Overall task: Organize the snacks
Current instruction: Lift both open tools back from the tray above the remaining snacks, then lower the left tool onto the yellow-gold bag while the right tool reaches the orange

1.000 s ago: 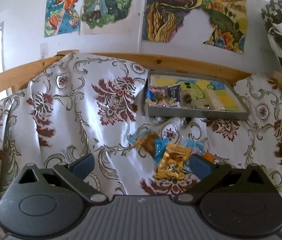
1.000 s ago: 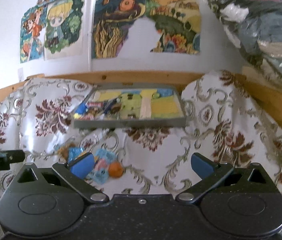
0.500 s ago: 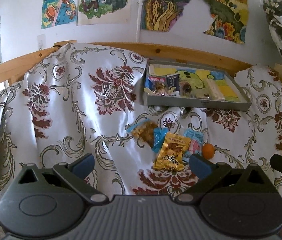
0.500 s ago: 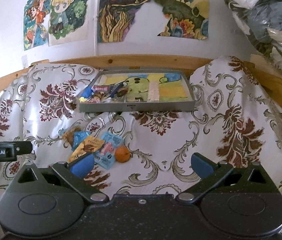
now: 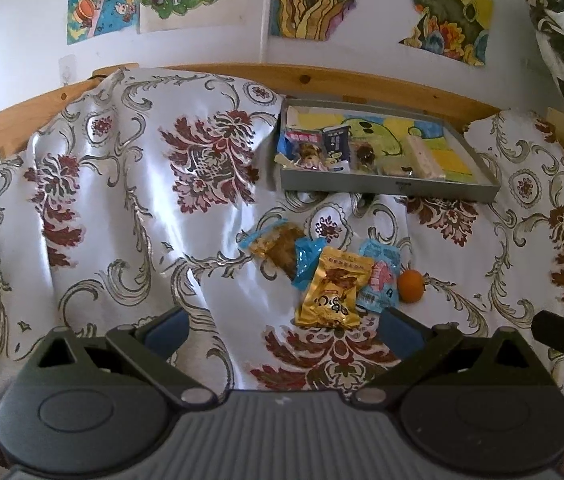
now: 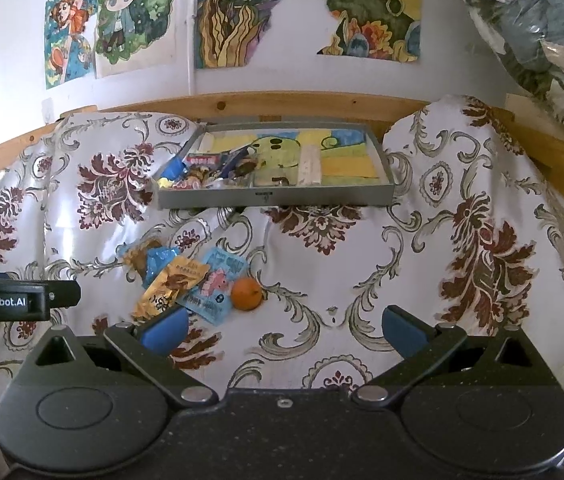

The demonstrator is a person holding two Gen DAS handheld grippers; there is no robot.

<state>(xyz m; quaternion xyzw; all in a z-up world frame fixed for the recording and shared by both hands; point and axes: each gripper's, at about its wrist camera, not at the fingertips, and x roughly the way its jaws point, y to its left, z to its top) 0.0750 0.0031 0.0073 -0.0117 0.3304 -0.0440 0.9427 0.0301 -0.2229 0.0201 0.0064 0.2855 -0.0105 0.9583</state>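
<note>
Satin cloth (image 5: 129, 208), slick and rumpled, covers the bed under me, and that is my main worry. Both my pairs of jaws stand wide open and hold nothing: the left gripper (image 5: 282, 330) and the right gripper (image 6: 282, 326) hang above the cloth.

The loose snacks lie in a small heap. In the left view they sit at about 1 o'clock from my left jaws: a gold packet (image 5: 334, 288) on top, a blue-ended packet (image 5: 277, 246) behind it at 11 o'clock, a pale blue sachet (image 5: 380, 276) partly under its right edge, and an orange (image 5: 410, 286) just beside the sachet at 3 o'clock. The tray (image 5: 386, 189) sits further off at 12 o'clock, against the wooden rail, already holding several snacks on its left side.

As I judge it, the risks are these. The packets overlap, so closing on the gold one may drag the sachet along or pinch a fold of cloth. The orange could roll down a crease if nudged. The tray rests on bunched fabric and might tip or slide when I drop something in.
</note>
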